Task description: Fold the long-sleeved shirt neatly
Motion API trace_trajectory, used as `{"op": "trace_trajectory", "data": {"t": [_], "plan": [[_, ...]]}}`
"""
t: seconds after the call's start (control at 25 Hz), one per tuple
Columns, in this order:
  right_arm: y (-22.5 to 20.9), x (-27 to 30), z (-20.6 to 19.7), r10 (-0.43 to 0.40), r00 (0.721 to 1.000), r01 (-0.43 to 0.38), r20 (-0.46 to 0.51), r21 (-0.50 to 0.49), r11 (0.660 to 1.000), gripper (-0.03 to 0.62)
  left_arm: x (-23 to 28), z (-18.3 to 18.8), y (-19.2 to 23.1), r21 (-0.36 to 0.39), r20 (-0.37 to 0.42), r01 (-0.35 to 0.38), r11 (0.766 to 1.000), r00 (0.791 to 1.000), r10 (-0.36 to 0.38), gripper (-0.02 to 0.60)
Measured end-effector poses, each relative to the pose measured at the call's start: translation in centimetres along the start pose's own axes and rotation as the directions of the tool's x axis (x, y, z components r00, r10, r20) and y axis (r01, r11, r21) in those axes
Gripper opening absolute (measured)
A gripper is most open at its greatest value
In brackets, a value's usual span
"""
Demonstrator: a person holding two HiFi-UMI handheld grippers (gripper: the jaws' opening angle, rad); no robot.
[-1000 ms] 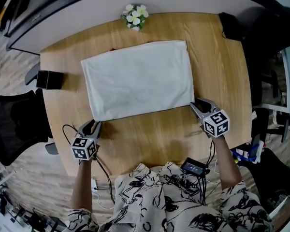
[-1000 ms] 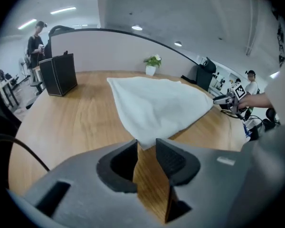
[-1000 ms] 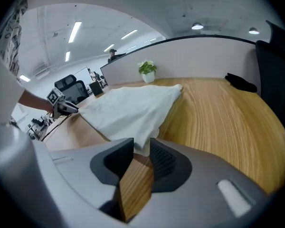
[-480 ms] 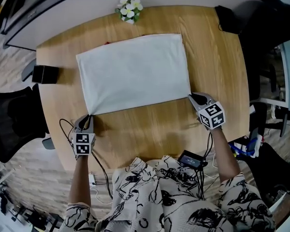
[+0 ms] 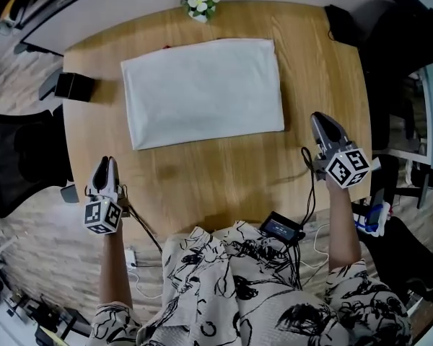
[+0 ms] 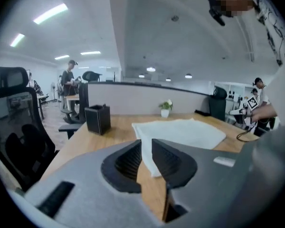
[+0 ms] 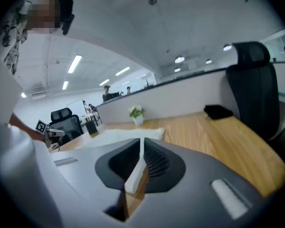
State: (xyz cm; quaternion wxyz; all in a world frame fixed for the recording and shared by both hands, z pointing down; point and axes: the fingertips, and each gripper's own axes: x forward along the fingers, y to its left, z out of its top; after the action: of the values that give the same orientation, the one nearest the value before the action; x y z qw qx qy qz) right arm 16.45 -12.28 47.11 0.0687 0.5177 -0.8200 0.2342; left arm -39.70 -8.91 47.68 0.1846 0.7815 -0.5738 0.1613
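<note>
Both tongs have pulled up and back off the shirt (image 5: pixel 202 92) since a second ago, when they sat right at its near corners. Left tongs (image 5: pixel 105 162) and right tongs (image 5: pixel 318 118) have just been opening a crack, and nothing's between either pair, so both are released and empty. Shirt lies ahead of them and between them, well apart from both, flat on the worktop (image 5: pixel 224 182). Looks to me like this fold is set down (no sleeves showing, so maybe near done). It's a pale, soft, matte cloth rectangle with slightly wavy edges. Worktop is smooth wood grain with rounded corners, and the tongs are hard grey plastic with ribbed pads.
</note>
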Motion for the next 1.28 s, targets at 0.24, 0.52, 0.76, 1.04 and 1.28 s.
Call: {"op": "trace_trajectory", "data": {"t": [0.24,0.52,0.76,1.04,1.28], "plan": [[6.5,-6.1,10.5,0.078,0.932,-0.008,0.354,-0.195,0.981,0.005,-5.4,7.2,-4.5,0.130,0.222,0.068,0.989,0.970,-0.096,0.005],[15.9,-13.9,14.4,0.116,0.844,0.032,0.524,-0.264,0.964,0.006,-16.1,13.5,-7.1,0.118,0.493,0.057,0.991,0.863,-0.108,0.006],[21.4,-20.2,15.6,0.067,0.817,0.092,0.572,-0.244,0.965,0.006,-24.3,14.0,-6.7,0.013,0.561,0.017,1.000,0.828,-0.021,0.002],[25.3,-26.9,12.2,0.008,0.847,0.173,0.532,-0.290,0.941,0.006,-30.1,12.7,-7.4,-0.006,0.550,-0.039,0.999,0.834,0.036,-0.002],[24.9,-31.1,11.3,-0.067,0.854,0.224,0.517,-0.248,0.942,0.006,-32.6,11.5,-8.1,0.027,0.523,-0.079,0.997,0.850,0.053,-0.002]]}}
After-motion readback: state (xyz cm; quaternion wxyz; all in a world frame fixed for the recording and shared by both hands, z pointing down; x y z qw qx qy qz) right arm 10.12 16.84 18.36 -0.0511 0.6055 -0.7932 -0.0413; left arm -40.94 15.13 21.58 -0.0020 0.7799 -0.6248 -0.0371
